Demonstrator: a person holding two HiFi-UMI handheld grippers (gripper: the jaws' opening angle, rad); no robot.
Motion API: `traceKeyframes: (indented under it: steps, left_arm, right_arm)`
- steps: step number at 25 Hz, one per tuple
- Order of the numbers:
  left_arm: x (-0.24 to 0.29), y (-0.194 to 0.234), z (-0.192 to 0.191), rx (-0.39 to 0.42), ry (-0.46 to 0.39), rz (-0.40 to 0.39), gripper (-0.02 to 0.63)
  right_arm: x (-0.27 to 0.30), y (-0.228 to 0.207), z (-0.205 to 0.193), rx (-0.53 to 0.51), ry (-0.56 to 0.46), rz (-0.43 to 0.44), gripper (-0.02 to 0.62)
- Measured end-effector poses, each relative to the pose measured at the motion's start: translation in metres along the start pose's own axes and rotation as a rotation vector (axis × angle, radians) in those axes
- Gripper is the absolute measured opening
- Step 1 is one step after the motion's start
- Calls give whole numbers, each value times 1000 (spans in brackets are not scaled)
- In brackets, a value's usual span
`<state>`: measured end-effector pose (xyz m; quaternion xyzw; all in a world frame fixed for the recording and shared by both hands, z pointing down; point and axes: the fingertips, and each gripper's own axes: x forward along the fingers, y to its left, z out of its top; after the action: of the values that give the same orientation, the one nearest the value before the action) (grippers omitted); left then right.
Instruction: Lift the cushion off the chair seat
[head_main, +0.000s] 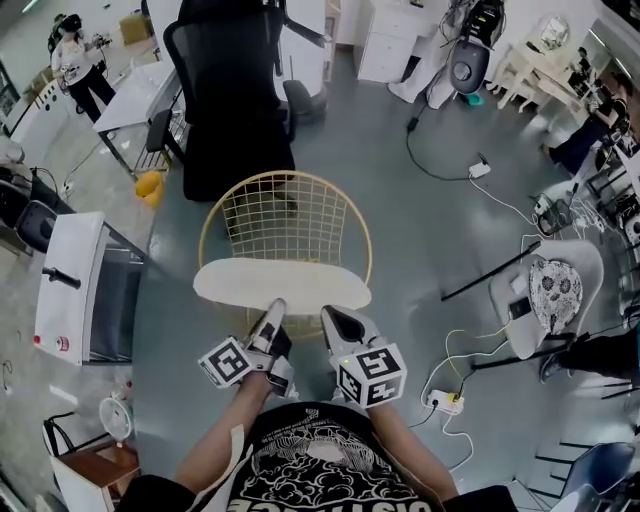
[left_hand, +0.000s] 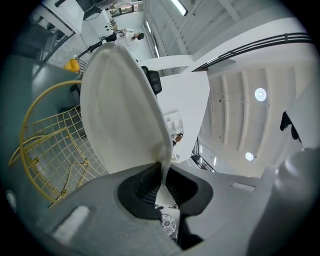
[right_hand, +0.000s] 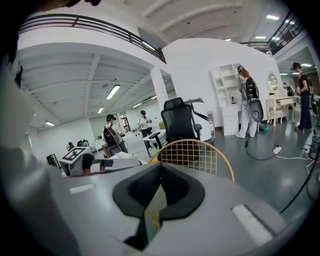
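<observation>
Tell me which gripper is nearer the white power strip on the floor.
Right. The right gripper lies left of the power strip in the head view; the left gripper, clamped on the cushion, sits farther left, beyond the right one.

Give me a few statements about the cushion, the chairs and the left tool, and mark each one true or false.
1. The left tool is clamped on the cushion's edge. True.
2. The cushion is dark blue. False: it is off-white.
3. The chair under the cushion is solid wood. False: it is yellow wire.
4. A black office chair stands beyond that chair. True.
5. Nobody else is in the room. False: a person stands at the far left of the head view.
</observation>
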<state>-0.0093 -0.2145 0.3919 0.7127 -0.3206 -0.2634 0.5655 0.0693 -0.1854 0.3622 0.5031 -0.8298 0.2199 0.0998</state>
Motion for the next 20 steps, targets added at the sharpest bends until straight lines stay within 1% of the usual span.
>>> traceKeyframes:
  steps: [2, 6, 9, 16, 20]
  left_arm:
    - [1, -10, -5, 25, -15, 4, 28]
    - [5, -29, -11, 109, -24, 7, 28]
    - [10, -34, -16, 140, -21, 7, 28]
    - [12, -38, -21, 140, -42, 24, 28]
    - [12, -41, -20, 135, -55, 11, 28]
  right_arm:
    - [-5, -2, 6, -13, -11, 18, 0]
    - [-14, -4, 17, -66, -25, 47, 0]
    - [-18, -9, 25, -65, -51, 48, 0]
    - [-23, -17, 29, -64, -60, 48, 0]
    - [-25, -15, 30, -65, -62, 52, 0]
